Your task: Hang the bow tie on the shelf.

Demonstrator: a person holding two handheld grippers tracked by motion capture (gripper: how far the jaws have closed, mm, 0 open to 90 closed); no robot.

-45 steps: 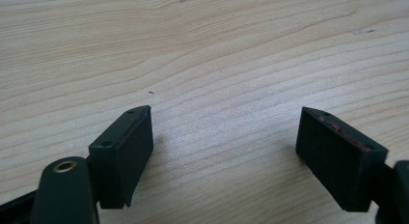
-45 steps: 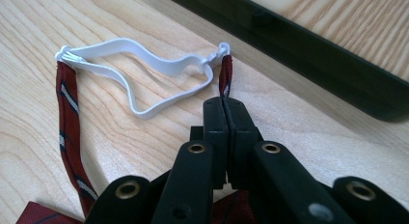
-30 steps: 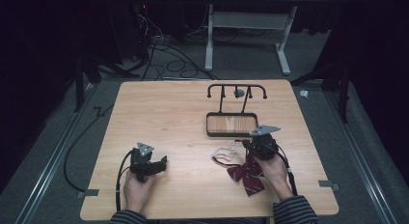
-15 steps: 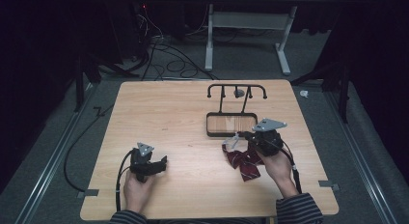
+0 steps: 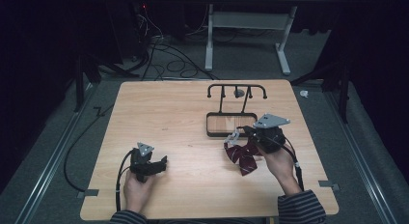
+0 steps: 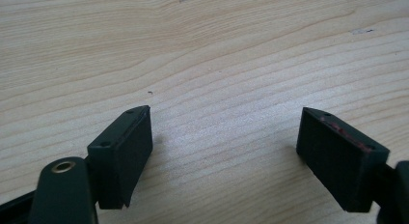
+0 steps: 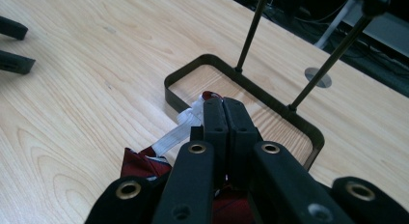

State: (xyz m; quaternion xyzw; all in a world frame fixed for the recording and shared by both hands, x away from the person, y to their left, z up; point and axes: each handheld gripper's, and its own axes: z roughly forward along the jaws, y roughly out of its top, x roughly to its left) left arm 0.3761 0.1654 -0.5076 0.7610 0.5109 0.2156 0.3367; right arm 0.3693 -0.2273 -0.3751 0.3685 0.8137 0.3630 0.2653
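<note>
Item: dark-red striped fabric bow tie (image 5: 242,155), white strap, at tabletop (image 5: 169,108) four o'clock, clamped by right gripper (image 5: 247,132) beside black metal rack (image 5: 235,108). Left gripper (image 5: 163,162) gapes empty. Risk: strap snagging rack rim.

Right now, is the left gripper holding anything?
No, the left gripper has its jaws spread wide apart with just bare wooden table between them.

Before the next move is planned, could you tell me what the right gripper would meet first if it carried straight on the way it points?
Probably the black metal rack's tray rim, just ahead of the right gripper; depth is unclear.
</note>
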